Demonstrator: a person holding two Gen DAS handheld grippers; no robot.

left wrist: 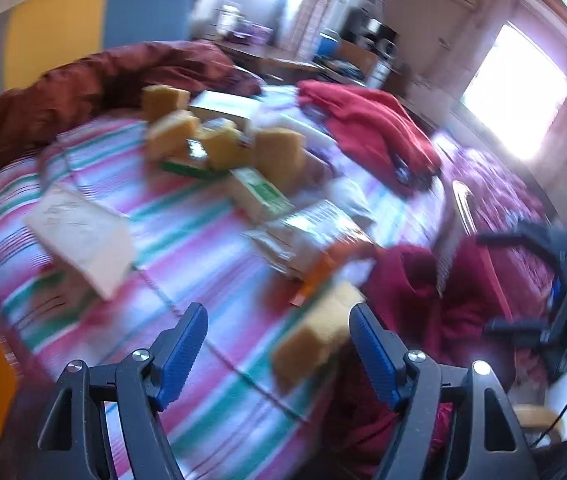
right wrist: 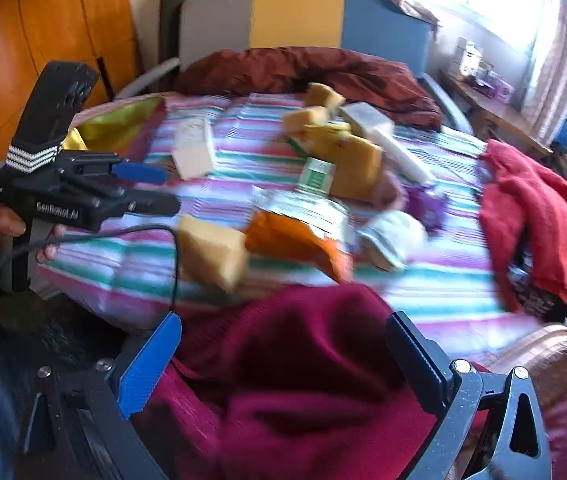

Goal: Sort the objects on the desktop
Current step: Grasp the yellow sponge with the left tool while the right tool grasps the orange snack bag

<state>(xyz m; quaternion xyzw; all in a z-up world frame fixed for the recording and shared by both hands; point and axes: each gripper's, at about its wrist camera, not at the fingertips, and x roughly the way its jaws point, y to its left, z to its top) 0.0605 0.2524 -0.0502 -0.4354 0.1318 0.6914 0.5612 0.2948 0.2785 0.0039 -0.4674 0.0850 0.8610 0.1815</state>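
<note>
Several yellow sponges (left wrist: 219, 136) and small boxes lie heaped on a striped bed sheet (left wrist: 187, 240). One blurred yellow sponge (left wrist: 315, 336) sits just inside my left gripper's (left wrist: 279, 316) right finger, near the bed's edge; whether it touches the pad I cannot tell. The jaws stand wide open. In the right wrist view the same sponge (right wrist: 211, 252) appears just beyond the left gripper (right wrist: 163, 188), which a hand holds. My right gripper (right wrist: 283, 332) is open above a maroon cloth (right wrist: 303, 360), gripping nothing.
A white box (left wrist: 83, 236), a green-and-white box (left wrist: 261, 194), flat packets (left wrist: 307, 232) and an orange packet (right wrist: 295, 240) lie on the sheet. A red cloth (left wrist: 367, 128) lies at the right, a dark red quilt (left wrist: 103, 76) by the headboard. A cluttered desk (right wrist: 495, 108) stands behind.
</note>
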